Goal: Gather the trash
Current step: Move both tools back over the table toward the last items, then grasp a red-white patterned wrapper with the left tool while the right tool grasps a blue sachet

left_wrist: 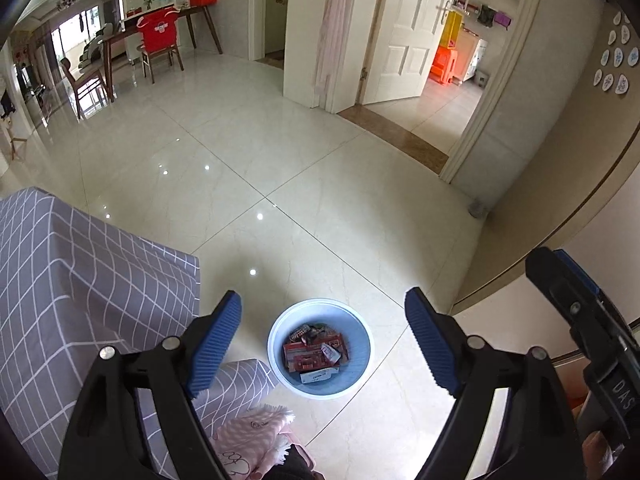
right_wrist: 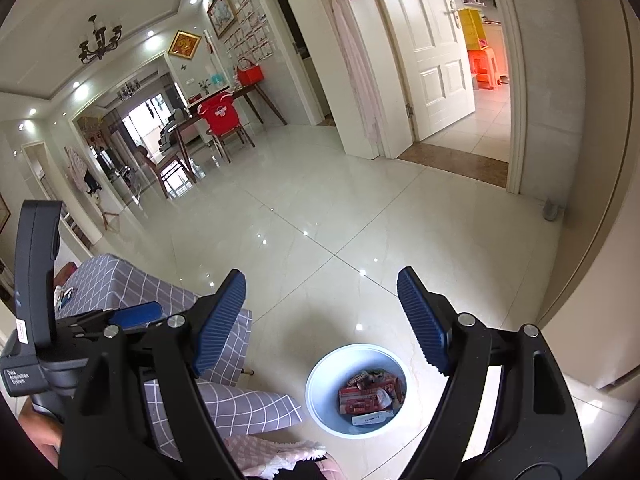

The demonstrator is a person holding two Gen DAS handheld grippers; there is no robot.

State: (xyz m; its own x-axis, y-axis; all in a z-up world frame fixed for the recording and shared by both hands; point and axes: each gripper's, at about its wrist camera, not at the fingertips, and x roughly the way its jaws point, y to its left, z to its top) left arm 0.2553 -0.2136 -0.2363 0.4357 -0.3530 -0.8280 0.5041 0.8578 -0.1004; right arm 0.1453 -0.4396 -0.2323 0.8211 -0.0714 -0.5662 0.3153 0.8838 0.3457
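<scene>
Left gripper: the left gripper (left_wrist: 323,338) has its 2 blue pads wide apart, and nothing is between them.
Right gripper: the right gripper (right_wrist: 321,314) is also spread wide and holds nothing.
Bin: a pale blue bin (left_wrist: 276,364) stands on the tiled floor (left_wrist: 280,152), below and just ahead of the left gripper, seen in the gap between its pads; from the right gripper it is below and near the right pad.
Trash: the trash (left_wrist: 314,350) lies inside the bin (red printed packets and 1 white wrapper; the print is too small to read).
Table: a table with a grey checked cloth (left_wrist: 80,280) is to the left of both grippers, apart from the bin.
Pink cloth: a pink cloth (left_wrist: 252,436) shows at the lower edge, under the left gripper.
</scene>
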